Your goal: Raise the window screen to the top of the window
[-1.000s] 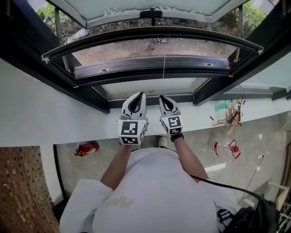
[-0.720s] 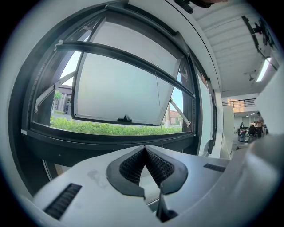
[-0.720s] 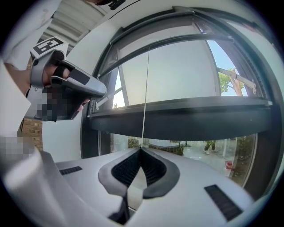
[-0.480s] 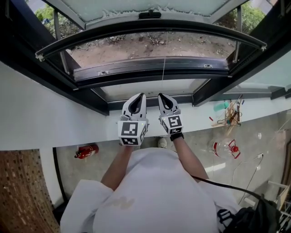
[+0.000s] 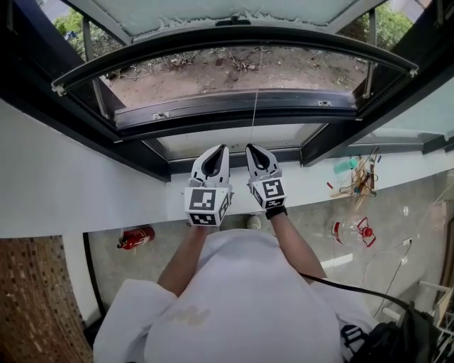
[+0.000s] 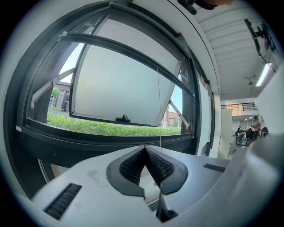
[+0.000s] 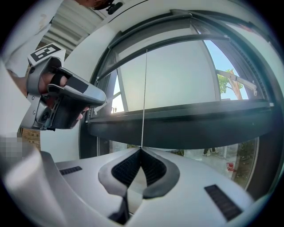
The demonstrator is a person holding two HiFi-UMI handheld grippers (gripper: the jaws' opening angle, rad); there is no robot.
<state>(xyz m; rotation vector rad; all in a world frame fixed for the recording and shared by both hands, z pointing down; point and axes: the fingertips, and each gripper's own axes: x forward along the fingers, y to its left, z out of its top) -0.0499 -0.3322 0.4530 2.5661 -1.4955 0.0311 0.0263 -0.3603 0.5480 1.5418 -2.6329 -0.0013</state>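
The window screen's dark bottom rail (image 5: pixel 234 39) arches across the open window, high in the frame. In the right gripper view the rail (image 7: pixel 177 41) runs near the top. A thin pull cord (image 5: pixel 255 113) hangs from it down to my right gripper (image 5: pixel 250 149), which is shut on the cord (image 7: pixel 144 97) at its fingertips (image 7: pixel 141 149). My left gripper (image 5: pixel 219 148) sits just left of it over the sill, shut with nothing in it. In the left gripper view the cord (image 6: pixel 158 106) passes just right of the closed left gripper (image 6: pixel 145 147).
The glazed sash (image 5: pixel 234 10) is pushed outward beyond the dark frame (image 5: pixel 234 106). A white sill (image 5: pixel 85 177) runs below it. On the floor lie a red extinguisher (image 5: pixel 135 235), a clear bottle with a red cap (image 5: pixel 352 230) and wooden clutter (image 5: pixel 360 177).
The screen's rail has moved higher in the window. Both grippers stay side by side over the sill, still shut.
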